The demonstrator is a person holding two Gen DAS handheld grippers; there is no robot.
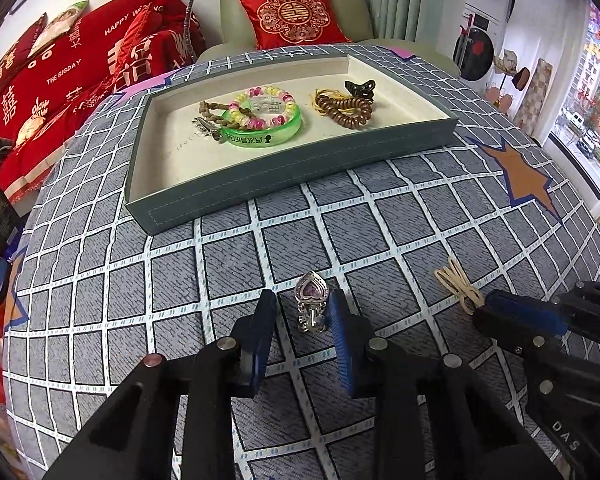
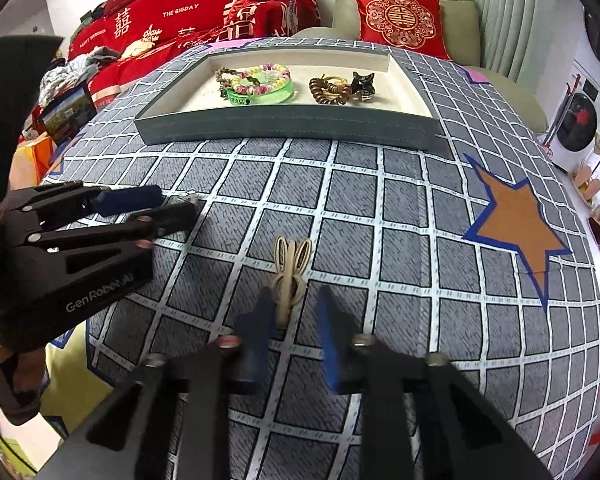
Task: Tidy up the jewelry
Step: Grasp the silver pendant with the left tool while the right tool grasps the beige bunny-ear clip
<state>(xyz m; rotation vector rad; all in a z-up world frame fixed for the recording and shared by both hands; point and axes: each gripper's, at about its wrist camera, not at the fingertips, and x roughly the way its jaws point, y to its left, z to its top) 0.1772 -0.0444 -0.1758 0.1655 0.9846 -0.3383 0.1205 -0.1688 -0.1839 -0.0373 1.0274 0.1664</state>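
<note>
A silver heart-shaped hair clip point(image 1: 311, 307) with a purple stone lies on the checked cloth between the open fingers of my left gripper point(image 1: 302, 308). A cream rubber-band loop point(image 2: 290, 276) lies on the cloth just ahead of and between the open fingers of my right gripper point(image 2: 294, 302); it also shows in the left wrist view point(image 1: 458, 286). The grey tray point(image 1: 260, 184) further back holds a green bangle point(image 1: 266, 130), a beaded bracelet point(image 1: 262, 106), a brown coil hair tie point(image 1: 344, 108) and a black claw clip point(image 1: 360, 88).
The table carries a grey checked cloth with orange stars point(image 2: 520, 224). A green armchair with a red cushion point(image 1: 292, 16) stands behind the table, a red-covered sofa point(image 1: 60, 76) at the left. The left gripper shows in the right wrist view point(image 2: 168, 204).
</note>
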